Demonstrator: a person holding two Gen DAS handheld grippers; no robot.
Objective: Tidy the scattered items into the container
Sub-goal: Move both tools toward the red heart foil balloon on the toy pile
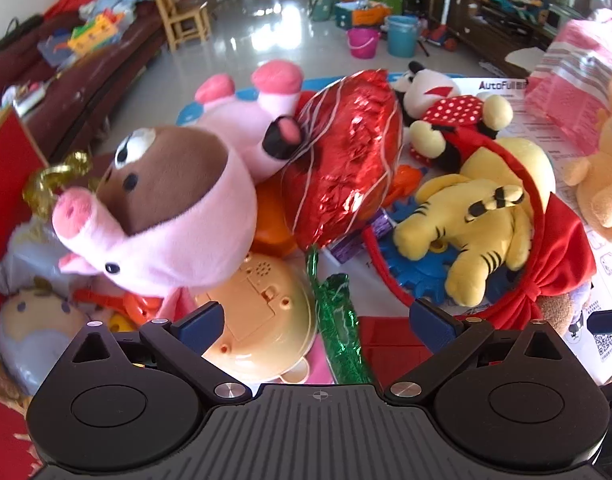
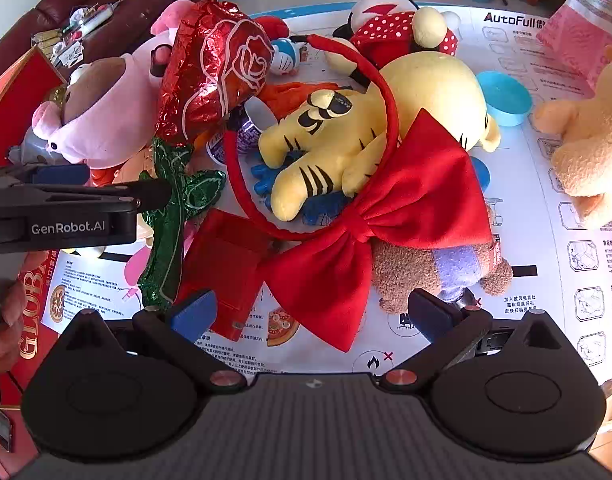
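My left gripper [image 1: 318, 320] and right gripper [image 2: 310, 312] gape empty; foil rose balloon [image 2: 213, 68] light, crushable; I judge its green stem [image 2: 165, 236] safest.

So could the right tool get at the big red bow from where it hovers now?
Probably yes. The right tool is open and empty, and the red bow lies on top of the pile straight ahead, with nothing over it. Its headband loops around the yellow tiger plush, which might snag on lifting.
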